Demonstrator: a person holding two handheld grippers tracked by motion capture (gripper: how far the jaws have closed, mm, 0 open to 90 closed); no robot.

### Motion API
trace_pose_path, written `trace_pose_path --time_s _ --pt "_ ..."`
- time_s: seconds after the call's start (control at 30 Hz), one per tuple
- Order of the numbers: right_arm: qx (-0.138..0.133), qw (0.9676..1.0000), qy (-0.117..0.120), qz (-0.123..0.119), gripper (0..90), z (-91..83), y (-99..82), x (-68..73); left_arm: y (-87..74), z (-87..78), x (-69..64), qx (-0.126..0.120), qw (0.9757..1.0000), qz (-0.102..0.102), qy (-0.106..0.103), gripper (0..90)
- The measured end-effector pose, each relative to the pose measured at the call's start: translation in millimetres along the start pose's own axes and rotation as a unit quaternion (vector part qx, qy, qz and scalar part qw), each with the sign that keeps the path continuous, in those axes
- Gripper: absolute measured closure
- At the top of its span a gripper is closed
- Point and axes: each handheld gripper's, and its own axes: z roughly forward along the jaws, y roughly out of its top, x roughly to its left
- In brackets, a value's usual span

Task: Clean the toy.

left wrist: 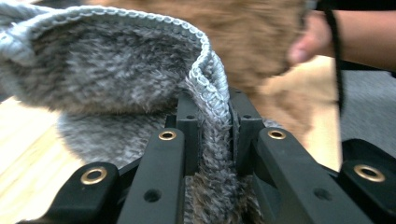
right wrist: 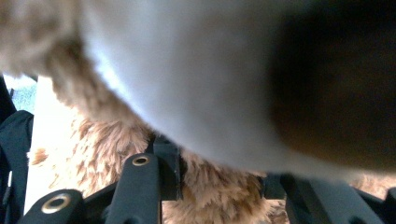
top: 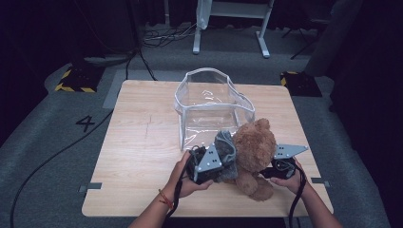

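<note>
**Claws pinching grey knit and brown plush near the tabletop's front edge**

The left claw is being pressed together on the grey fuzzy knitted garment, a fold of its ribbed hem being pinched between the two black jaws in the left gripper view. In the high view, the left claw is being held just beside the brown furry teddy bear, on the bear's left side, with the grey knit being kept against the toy's body. The right claw is being closed on the bear's brown plush, fur being squeezed between its jaws in the right gripper view; in the high view it is being held at the bear's right side. The bear is being kept near the front edge of the light wooden tabletop, towards its right corner. A clear plastic bag with white trim is being left standing open behind the bear, near the tabletop's middle, just touching the toy's head.
</note>
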Motion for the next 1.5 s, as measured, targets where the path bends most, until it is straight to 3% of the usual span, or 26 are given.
trace_pose_path --time_s 0.17,0.27,0.47,0.53,0.63,0.7,0.8,0.87,0.93,1.1,1.2,1.27,1.37,1.5 --pt "0.0 1.0 -0.002 0.006 59.8 0.7 -0.5 -0.1 -19.3 28.1 -28.9 0.046 0.998 0.016 -0.041 77.8" --pt "0.001 1.0 -0.004 0.006 59.9 1.4 0.1 0.1 -29.1 45.0 -37.2 0.078 0.9945 0.018 -0.067 77.7" --pt "0.001 0.9999 -0.004 0.011 59.6 1.3 -0.7 -2.0 -43.9 65.2 -48.4 0.139 0.9869 0.038 -0.073 77.7" --pt "0.001 0.9999 -0.004 0.013 59.5 1.2 -0.9 -2.5 -42.4 63.2 -48.7 0.134 0.9873 0.044 -0.072 77.7" --pt "0.0 0.9999 -0.005 0.017 59.2 0.7 -1.1 -3.0 -30.4 52.3 -48.3 0.099 0.9907 0.032 -0.088 77.5" --pt "-0.001 0.9998 -0.002 0.018 59.1 0.9 -1.4 -3.9 -21.1 50.8 -54.7 0.084 0.9906 0.046 -0.098 77.4" --pt "0.0 0.9998 -0.002 0.018 59.0 1.4 -0.9 -3.6 -15.9 61.8 -64.9 0.089 0.9875 0.061 -0.115 77.3" --pt "0.002 0.9998 -0.003 0.018 58.9 1.5 -0.6 -2.9 -18.6 78.1 -66.3 0.102 0.9864 0.062 -0.113 77.3" --pt "0.001 0.9998 -0.003 0.017 58.9 1.4 -0.8 -2.6 -22.6 90.7 -63.9 0.104 0.9871 0.045 -0.114 77.2" --pt "0.001 0.9998 -0.002 0.02 59.0 0.8 -1.8 -2.7 -26.1 103.7 -55.6 0.129 0.9855 0.043 -0.102 77.3" --pt "0.002 0.9998 -0.003 0.02 59.0 0.5 -1.9 -3.0 -31.0 98.1 -49.8 0.152 0.9826 0.055 -0.091 78.1" --pt "0.003 0.9998 -0.002 0.018 58.9 0.2 -1.7 -2.3 -37.6 93.1 -45.7 0.166 0.9813 0.052 -0.082 78.2" --pt "0.005 0.9999 -0.003 0.016 58.9 0.0 -1.6 -2.0 -53.1 75.1 -29.0 0.17 0.9836 0.017 -0.057 78.2" --pt "0.003 0.9998 -0.001 0.017 58.8 0.4 -1.4 -2.3 -62.9 51.9 -7.7 0.172 0.985 -0.012 -0.016 78.1"
